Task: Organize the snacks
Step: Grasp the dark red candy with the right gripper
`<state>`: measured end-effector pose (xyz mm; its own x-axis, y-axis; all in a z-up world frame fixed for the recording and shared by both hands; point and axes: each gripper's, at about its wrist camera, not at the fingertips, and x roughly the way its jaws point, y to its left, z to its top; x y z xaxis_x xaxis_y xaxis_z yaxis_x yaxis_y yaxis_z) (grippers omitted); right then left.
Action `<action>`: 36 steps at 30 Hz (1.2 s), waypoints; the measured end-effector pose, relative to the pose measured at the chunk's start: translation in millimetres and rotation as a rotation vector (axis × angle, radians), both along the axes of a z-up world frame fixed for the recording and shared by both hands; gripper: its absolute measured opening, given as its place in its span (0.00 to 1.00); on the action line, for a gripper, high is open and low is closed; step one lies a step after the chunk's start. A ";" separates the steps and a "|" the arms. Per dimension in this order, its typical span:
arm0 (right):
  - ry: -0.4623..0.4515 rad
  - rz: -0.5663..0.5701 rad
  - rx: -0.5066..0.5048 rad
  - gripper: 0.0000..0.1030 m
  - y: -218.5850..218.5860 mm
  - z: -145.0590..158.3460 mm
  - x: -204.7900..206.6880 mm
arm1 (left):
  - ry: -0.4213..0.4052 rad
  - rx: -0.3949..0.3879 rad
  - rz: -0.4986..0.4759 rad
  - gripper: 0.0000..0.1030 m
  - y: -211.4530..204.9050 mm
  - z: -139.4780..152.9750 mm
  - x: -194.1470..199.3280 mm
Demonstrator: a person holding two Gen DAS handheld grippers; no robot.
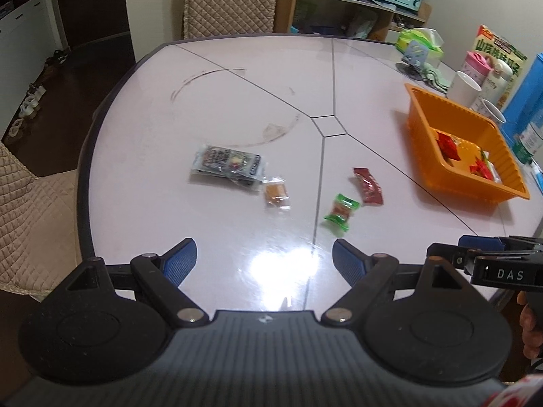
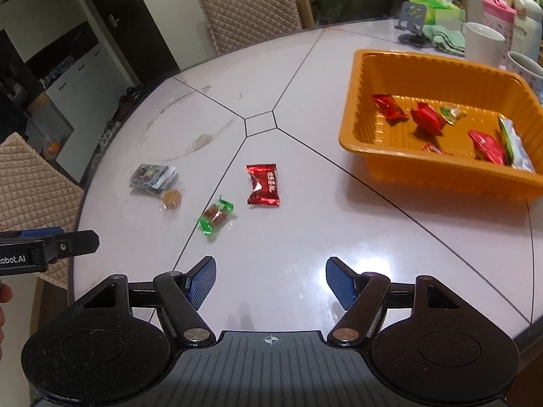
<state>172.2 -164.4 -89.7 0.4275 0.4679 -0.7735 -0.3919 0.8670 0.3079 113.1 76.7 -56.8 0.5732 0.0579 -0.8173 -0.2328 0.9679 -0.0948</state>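
Note:
Loose snacks lie on the white table: a grey printed packet (image 1: 226, 163) (image 2: 151, 176), a small clear-wrapped brown biscuit (image 1: 276, 192) (image 2: 171, 199), a green-wrapped candy (image 1: 341, 212) (image 2: 216, 218) and a red wrapper (image 1: 368, 186) (image 2: 263, 185). An orange tray (image 1: 424, 112) (image 2: 380, 64) at the right holds several red and green snacks. My left gripper (image 1: 264, 259) is open and empty, short of the snacks. My right gripper (image 2: 270, 279) is open and empty too, nearer than the green candy. Each gripper's side shows at the edge of the other's view.
White mugs (image 2: 483, 42), a pink cup (image 2: 497, 12), a bottle, a green tissue pack (image 2: 436, 6) and a phone stand (image 2: 412, 22) crowd the table's far right. Quilted chairs (image 2: 247, 10) (image 1: 20, 210) stand at the far and left edges. A blue box (image 1: 524, 98) stands behind the tray.

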 end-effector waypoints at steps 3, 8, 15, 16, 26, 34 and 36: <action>-0.016 0.007 -0.006 0.69 9.2 -3.3 6.8 | 0.005 -0.002 0.010 0.83 5.4 -3.2 3.4; -0.043 0.018 -0.014 0.69 20.8 -7.2 17.9 | 0.014 -0.001 0.023 0.83 15.1 -8.1 10.7; -0.094 0.033 -0.025 0.59 40.7 -15.4 34.4 | 0.015 0.004 0.027 0.83 24.6 -14.3 21.0; -0.097 0.034 -0.025 0.57 43.7 -17.1 37.4 | 0.016 0.005 0.026 0.83 25.3 -15.7 22.5; -0.126 0.032 -0.060 0.44 65.5 -34.8 65.9 | 0.034 -0.001 0.002 0.82 28.0 -28.1 39.8; -0.114 0.039 -0.100 0.37 74.5 -46.7 79.6 | 0.044 -0.005 -0.015 0.80 29.8 -36.8 53.2; -0.110 0.040 -0.106 0.36 75.4 -48.5 80.5 | 0.043 -0.006 -0.020 0.80 29.8 -37.9 55.9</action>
